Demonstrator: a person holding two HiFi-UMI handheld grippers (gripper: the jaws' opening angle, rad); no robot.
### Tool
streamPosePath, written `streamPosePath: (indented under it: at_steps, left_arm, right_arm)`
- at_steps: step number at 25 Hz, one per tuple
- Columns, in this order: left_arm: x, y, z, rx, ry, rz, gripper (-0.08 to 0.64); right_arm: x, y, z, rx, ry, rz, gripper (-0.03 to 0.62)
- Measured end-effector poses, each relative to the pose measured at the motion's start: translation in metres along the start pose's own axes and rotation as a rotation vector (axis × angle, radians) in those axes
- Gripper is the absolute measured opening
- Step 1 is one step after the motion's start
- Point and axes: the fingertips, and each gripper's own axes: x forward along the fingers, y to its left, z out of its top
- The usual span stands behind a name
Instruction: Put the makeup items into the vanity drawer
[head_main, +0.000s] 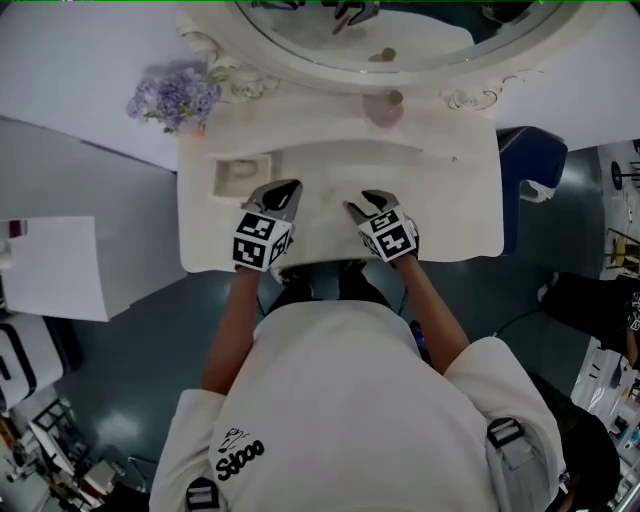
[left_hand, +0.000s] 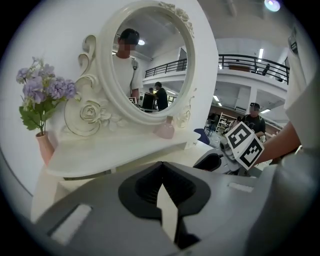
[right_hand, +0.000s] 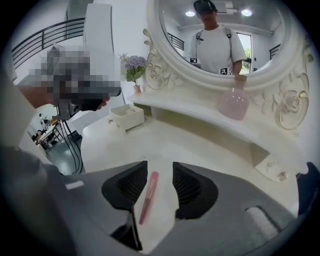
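Stick: a thin pink makeup stick (right_hand: 148, 197) lies flat on the counter (right_hand: 165, 145), not yet in the drawer.
Right gripper (right_hand: 159, 165): jaws spread, one on each side of the stick. Neither pad touches it, so nothing is held.
Stick vs jaws: it sits inside the gap, a little closer to the jaw on the view's left.
Long axis: it runs along the jaws' own direction, pointing away from the camera with a slight slant. The pads would therefore close across its thin width.
Left gripper (left_hand: 161, 167): jaws pressed together at the tips and empty. It hovers over the counter just beside the right one.
Drawer (head_main: 240, 172): a small white drawer, pulled open, at the counter's left under the shelf. It lies forward and left of both grippers, well apart from the stick.
Nearer hand: the right is on the stick; the left is closer to the drawer.
Step (judged): grasp about to start, carry to the drawer still to do.
Risk (judged): the stick is thin and round, so it may roll or pivot if the pads meet it off-centre.
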Motion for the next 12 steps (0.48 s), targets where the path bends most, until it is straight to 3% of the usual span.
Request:
streamPosePath:
  at_steps: [5, 12]
  left_arm:
    - [0.011, -0.015, -0.012, -0.003, 0.042, -0.006, 0.02]
    - [0.009, -0.022, -0.025, -0.015, 0.077, 0.005, 0.02]
  right_arm:
    - [0.003, 0.008, -0.036, 0.035, 0.051, 0.056, 0.161]
    - [0.024, 0.022, -0.065, -0.022, 0.137, 0.089, 0.14]
